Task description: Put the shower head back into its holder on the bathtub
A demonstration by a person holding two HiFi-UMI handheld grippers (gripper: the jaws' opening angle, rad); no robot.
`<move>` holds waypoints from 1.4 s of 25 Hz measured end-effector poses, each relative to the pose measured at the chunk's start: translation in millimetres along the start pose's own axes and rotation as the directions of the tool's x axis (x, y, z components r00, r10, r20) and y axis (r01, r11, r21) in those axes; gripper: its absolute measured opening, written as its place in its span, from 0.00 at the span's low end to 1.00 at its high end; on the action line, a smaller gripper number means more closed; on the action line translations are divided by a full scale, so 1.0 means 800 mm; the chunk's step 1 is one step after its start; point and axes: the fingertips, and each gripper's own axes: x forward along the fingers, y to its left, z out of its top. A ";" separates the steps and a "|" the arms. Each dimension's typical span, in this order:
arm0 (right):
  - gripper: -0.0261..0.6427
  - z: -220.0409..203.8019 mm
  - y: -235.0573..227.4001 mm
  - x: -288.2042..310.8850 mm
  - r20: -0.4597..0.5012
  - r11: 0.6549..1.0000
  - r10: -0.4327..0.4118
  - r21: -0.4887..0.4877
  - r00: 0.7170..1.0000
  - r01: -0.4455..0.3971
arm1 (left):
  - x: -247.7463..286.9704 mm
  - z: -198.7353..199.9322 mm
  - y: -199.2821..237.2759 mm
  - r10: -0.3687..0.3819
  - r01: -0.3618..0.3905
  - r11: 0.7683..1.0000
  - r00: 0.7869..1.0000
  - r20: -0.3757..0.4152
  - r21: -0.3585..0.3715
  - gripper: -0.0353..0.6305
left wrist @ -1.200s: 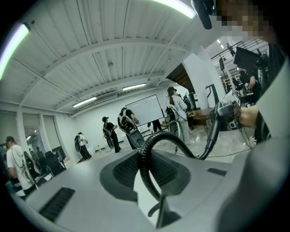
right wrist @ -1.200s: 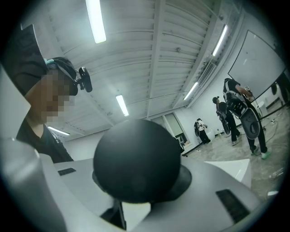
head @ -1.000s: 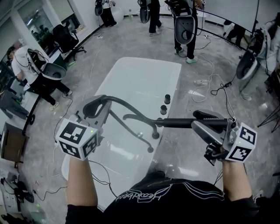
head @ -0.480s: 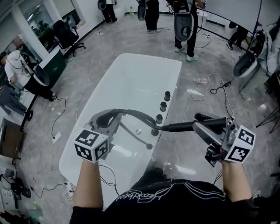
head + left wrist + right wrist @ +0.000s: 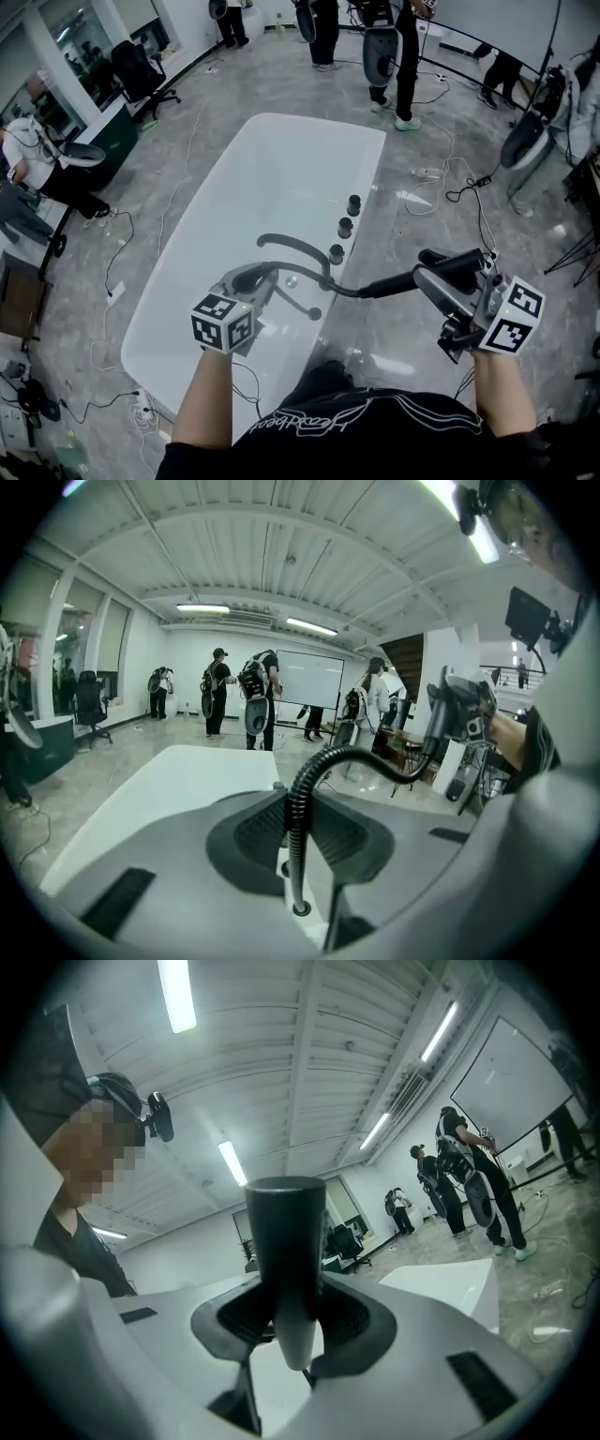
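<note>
Grey marbled floor with trailing cables surrounds a white bathtub (image 5: 370, 178), and people with equipment stand at the far end of the room. On the tub's right-hand rim three black fittings (image 5: 345, 227) sit in a row; I cannot tell which of them is the holder.

The right gripper (image 5: 433, 267) is clamped on the dark handle of the shower head (image 5: 394, 279). It holds the handle out roughly level beside the tub, off the rim and near the closest fitting. Its own view shows the handle (image 5: 286, 1260) squeezed between both pads.

The left gripper (image 5: 258, 277) is closed on the ribbed hose (image 5: 291, 242), low over the tub's near end. Its view shows the hose (image 5: 298, 827) pinched between the jaws and curving away toward the other gripper.

Seating the head is the step in hand, I judge. To do it well, the right gripper should probably line the handle's end up with the holder's opening before lowering, not come in at a slant. The left gripper would do best feeding slack, so the stiff hose doesn't twist the handle off line. A kinked loop could tug the head back out.
</note>
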 end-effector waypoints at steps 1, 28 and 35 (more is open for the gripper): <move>0.23 -0.001 -0.001 -0.001 0.000 1.000 -0.002 0.001 1.000 0.002 | 0.006 -0.010 -0.001 -0.007 0.007 1.000 1.000 -0.011 -0.010 0.15; 0.23 -0.016 0.011 0.016 -0.014 0.998 0.046 0.037 0.999 -0.046 | 0.119 -0.227 -0.082 -0.167 0.139 0.983 0.950 -0.265 -0.119 0.15; 0.23 -0.034 0.035 0.042 -0.031 0.997 0.068 0.039 0.997 -0.066 | 0.107 -0.264 -0.082 -0.194 0.151 0.976 0.932 -0.306 -0.158 0.19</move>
